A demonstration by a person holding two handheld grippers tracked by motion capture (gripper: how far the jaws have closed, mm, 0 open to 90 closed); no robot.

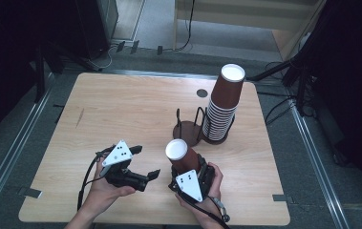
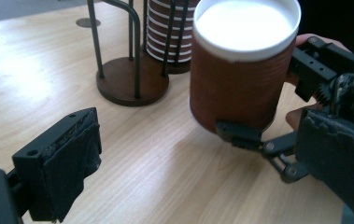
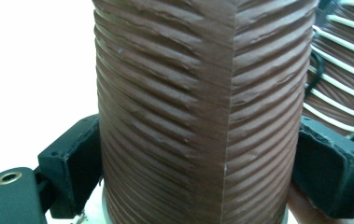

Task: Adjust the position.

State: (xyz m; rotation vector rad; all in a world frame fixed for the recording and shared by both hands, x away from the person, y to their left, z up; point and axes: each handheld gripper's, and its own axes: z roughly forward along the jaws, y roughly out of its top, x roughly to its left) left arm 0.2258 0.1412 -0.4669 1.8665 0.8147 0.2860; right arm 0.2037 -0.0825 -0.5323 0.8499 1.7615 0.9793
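right gripper (image 1: 191, 172) pinching paper cup (image 1: 182, 157) low on wall | left gripper (image 1: 143, 162) spread, empty | cup light, crushable, ribbed: grip gently mid-body

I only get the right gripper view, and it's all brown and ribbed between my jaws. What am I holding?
Observer: A brown paper cup. The high view shows your right gripper holding it tilted over the table, white end up.
Operator: Where's my other gripper?
Observer: The left gripper sits just left of the cup, jaws open, gripping nothing.
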